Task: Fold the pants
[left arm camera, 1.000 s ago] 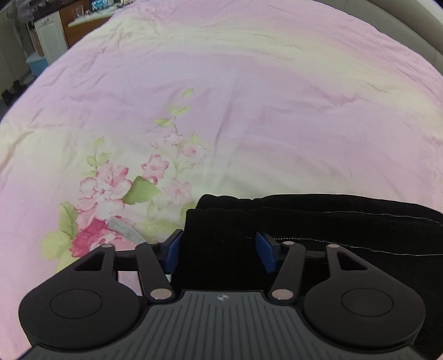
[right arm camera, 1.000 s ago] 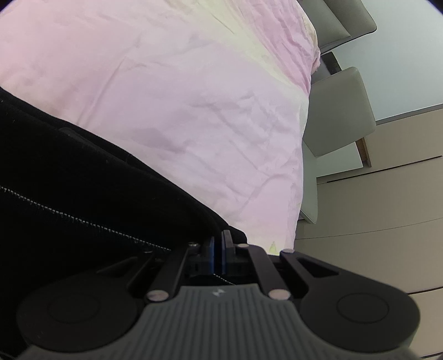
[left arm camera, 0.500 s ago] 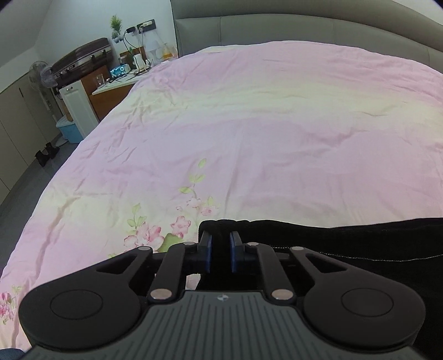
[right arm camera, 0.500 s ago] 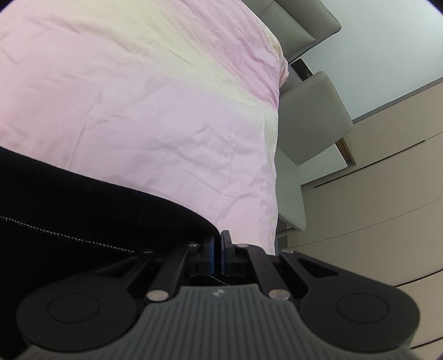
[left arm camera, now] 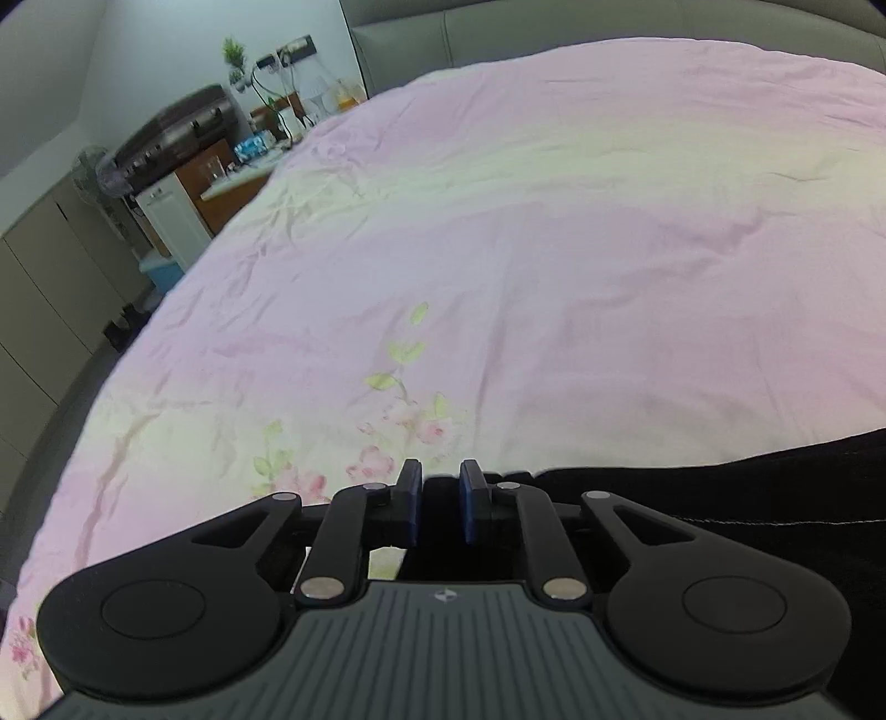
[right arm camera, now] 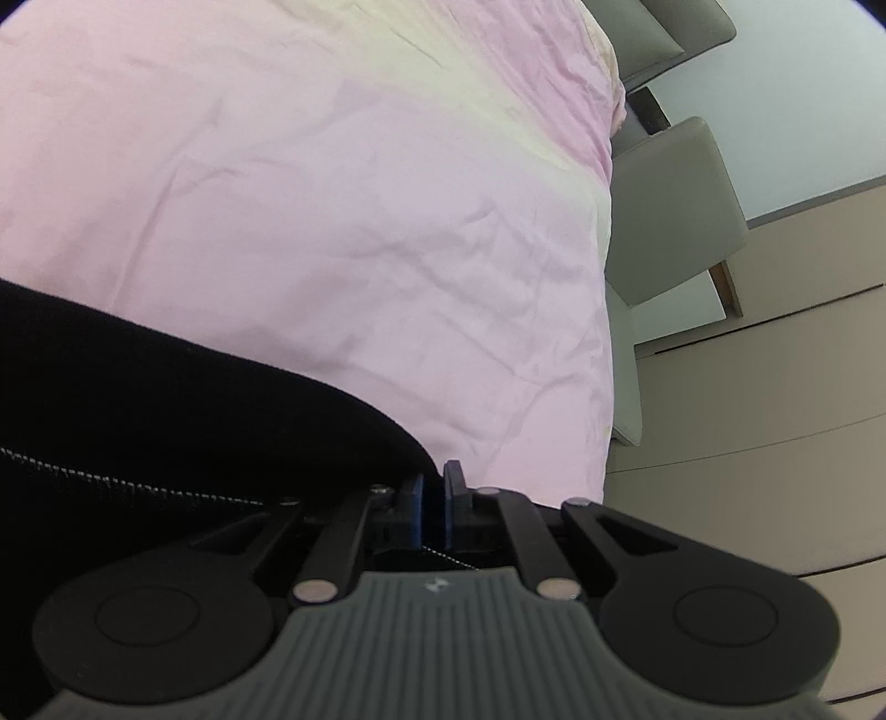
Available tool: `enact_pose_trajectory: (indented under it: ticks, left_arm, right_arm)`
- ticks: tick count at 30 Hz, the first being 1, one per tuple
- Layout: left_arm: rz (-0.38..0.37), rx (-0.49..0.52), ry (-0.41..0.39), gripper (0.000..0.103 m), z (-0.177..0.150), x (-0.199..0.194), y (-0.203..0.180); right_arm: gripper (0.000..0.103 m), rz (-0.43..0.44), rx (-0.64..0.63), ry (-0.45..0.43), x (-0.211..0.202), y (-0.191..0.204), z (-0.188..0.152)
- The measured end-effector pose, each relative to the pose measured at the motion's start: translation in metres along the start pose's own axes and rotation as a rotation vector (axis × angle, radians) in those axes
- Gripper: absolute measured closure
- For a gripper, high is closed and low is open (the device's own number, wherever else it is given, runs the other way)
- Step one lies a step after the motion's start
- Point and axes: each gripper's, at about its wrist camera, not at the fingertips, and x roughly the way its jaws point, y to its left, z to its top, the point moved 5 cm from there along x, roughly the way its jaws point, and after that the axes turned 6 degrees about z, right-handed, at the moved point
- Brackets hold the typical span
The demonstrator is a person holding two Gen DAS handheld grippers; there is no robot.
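Note:
Black pants (left arm camera: 720,487) with a thin white stitch line lie on a pink flowered bed cover (left arm camera: 554,249), stretching right from my left gripper (left arm camera: 440,487). Its blue pads pinch a thick fold of the black cloth at the pants' left end. In the right wrist view the pants (right arm camera: 166,421) fill the lower left. There my right gripper (right arm camera: 433,493) is shut on their right end, with the cloth and the stitch line running between the pads. The held edge looks raised off the cover (right arm camera: 332,194). The rest of the pants is hidden under both grippers.
A grey headboard (left arm camera: 609,22) runs along the far side. Off the bed's left stand a cluttered cabinet (left arm camera: 221,160) and a fan (left arm camera: 102,171). The bed's right edge drops near a grey padded chair (right arm camera: 670,210) and beige cupboard fronts (right arm camera: 775,387).
My left gripper went from open around the pants' end to shut on it, then tilted up so the room's far side shows. The right gripper stayed shut on the cloth and shifted slightly.

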Motion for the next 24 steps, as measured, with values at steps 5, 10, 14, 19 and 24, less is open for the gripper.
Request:
enact_pose_trajectory:
  ticks: [5,10,14,19,24]
  left_arm:
    - [0.006,0.054,-0.069,0.066,0.019,-0.027,0.011]
    - [-0.261,0.234,-0.1,0.057,0.026,-0.073,-0.036]
    - [-0.398,0.384,-0.151,0.054,0.014,-0.097,-0.092]
    - [-0.534,0.538,-0.187,0.047,-0.004,-0.104,-0.162]
    - [-0.619,0.681,-0.167,0.045,-0.016,-0.091,-0.224]
  right_arm:
    - [0.053,0.02,0.017,-0.095,-0.038,-0.004,0.004]
    - [0.055,0.246,-0.074,-0.253,-0.105,0.037,0.015]
    - [0.057,0.432,-0.17,-0.353,-0.153,0.091,0.029]
    - [0.057,0.641,-0.288,-0.402,-0.188,0.164,0.046]
    - [0.057,0.743,-0.404,-0.42,-0.194,0.219,0.063]
